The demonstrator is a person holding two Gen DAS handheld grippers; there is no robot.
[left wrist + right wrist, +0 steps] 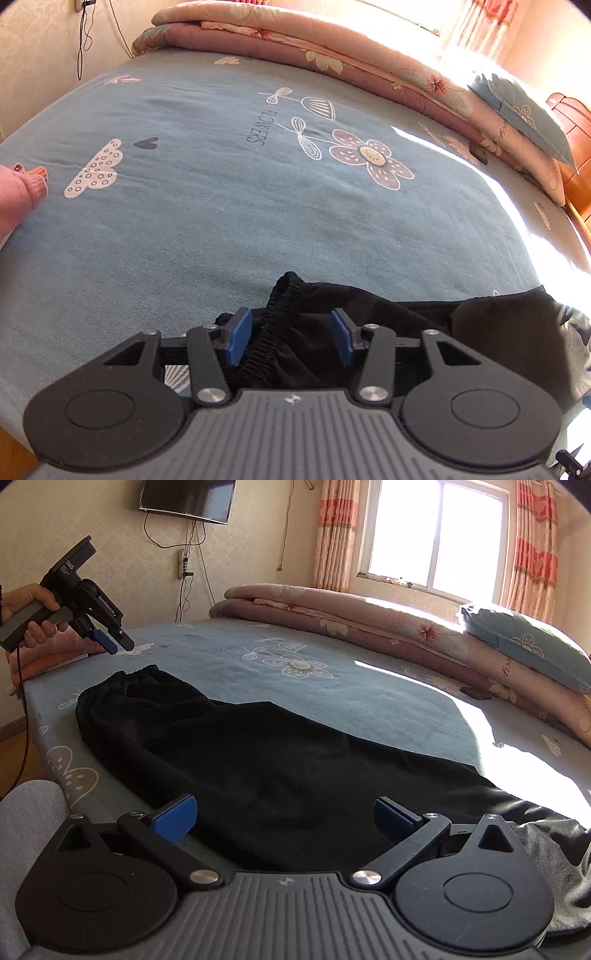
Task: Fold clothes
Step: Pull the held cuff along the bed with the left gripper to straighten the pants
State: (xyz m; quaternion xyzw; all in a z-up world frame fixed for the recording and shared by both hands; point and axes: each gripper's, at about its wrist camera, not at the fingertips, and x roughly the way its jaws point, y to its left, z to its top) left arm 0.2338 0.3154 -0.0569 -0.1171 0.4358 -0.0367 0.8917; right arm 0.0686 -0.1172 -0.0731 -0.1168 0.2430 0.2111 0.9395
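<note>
So we've got the black trousers (pixel 280 760) laid flat near the front edge of the bed (pixel 369 701), long axis running along that edge, elastic waistband (pixel 118 685) pointing left. Our right gripper (pixel 284 819) hangs over the nearer part of the trousers, jaws wide apart, gripping nothing. Our left gripper (pixel 291 338) sits about half open above the waistband, pads clear of the cloth. Beyond the trousers, folded quilts (pixel 332 616) and a pillow (pixel 524 646).
</note>
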